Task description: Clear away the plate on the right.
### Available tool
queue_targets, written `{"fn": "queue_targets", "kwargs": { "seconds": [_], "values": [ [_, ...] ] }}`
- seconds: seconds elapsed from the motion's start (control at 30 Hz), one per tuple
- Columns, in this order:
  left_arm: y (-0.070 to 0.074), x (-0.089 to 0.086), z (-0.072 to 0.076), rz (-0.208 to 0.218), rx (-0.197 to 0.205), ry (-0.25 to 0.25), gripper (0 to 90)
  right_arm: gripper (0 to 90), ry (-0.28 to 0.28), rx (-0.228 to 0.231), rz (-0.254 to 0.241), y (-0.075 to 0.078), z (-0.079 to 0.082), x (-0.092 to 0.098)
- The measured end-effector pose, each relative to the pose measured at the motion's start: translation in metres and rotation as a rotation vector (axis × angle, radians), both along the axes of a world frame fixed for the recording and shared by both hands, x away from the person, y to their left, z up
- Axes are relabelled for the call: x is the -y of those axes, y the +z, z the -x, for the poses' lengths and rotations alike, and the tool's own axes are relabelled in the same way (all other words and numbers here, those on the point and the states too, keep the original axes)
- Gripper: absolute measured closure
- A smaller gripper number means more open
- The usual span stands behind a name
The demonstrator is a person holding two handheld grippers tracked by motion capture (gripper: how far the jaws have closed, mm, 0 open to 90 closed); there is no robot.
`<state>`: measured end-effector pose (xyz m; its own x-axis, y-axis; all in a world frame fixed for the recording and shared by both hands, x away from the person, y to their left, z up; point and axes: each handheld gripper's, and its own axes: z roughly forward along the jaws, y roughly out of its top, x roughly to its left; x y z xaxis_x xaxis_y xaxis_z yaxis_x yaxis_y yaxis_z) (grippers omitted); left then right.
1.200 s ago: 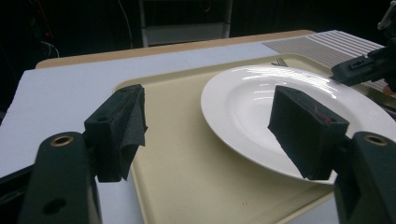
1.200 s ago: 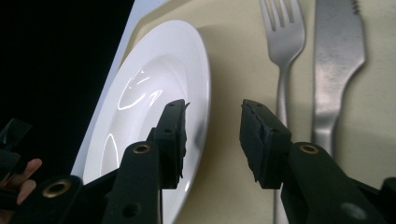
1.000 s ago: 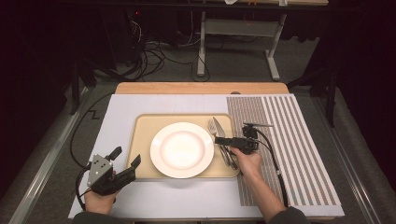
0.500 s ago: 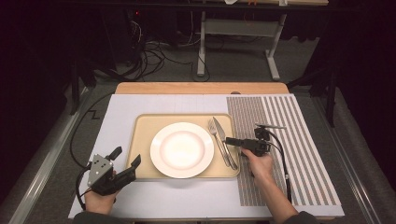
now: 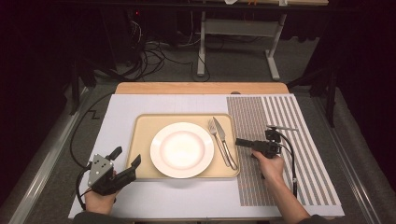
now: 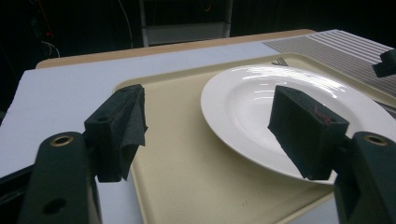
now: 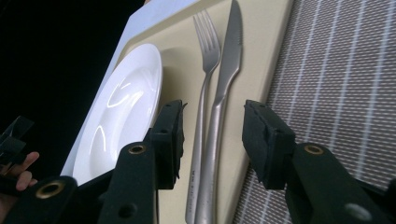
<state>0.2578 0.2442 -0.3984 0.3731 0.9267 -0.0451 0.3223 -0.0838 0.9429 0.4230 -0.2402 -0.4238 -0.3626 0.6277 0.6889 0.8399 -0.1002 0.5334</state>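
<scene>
Dark room all around, with cables and a metal stand on the floor at the top of the high view. Below that sits a wooden table (image 5: pixel 201 87) covered by a white sheet (image 5: pixel 177 105). A grey striped mat (image 5: pixel 280 140) lies on the right part of it.

In the middle of the high view is a tan tray (image 5: pixel 142 140). On the tray sit a white plate (image 5: pixel 181 149), then a fork (image 5: pixel 215 133) and a knife (image 5: pixel 223 140) side by side to the right of the plate. The fork and knife lie close together, near the tray's right edge.

The right gripper (image 5: pixel 243 143) is at the right middle of the high view, over the mat, just right of the tray. Its jaws are spread and hold nothing. In the right gripper view the fork (image 7: pixel 204 84) and knife (image 7: pixel 224 88) run up the middle, seen between the two jaws, and lie below them on the tray.

The left gripper (image 5: pixel 127 163) is at the lower left of the high view, by the tray's left corner. Its jaws are spread wide and hold nothing. In the left gripper view the plate (image 6: pixel 252 98) shows past the right jaw.
</scene>
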Motion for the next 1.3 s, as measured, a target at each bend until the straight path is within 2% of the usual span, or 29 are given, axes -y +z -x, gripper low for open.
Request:
{"fn": "queue_targets", "kwargs": {
  "seconds": [0.67,1.03,1.17,1.3],
  "values": [
    [0.000,0.000,0.000,-0.001,0.000,-0.001,28.1,58.6,-0.066,0.021,0.021,0.003,0.008,0.036],
    [0.000,0.001,0.000,-0.001,0.001,0.000,28.1,58.5,-0.085,0.025,0.027,0.003,0.013,0.050],
    [0.000,0.000,0.000,-0.001,0.000,0.000,28.0,58.2,-0.089,0.037,0.055,0.004,0.014,0.055],
    [0.000,0.000,0.000,0.005,-0.002,-0.002,28.0,57.6,-0.105,0.042,0.059,0.004,0.017,0.062]
  ]
}}
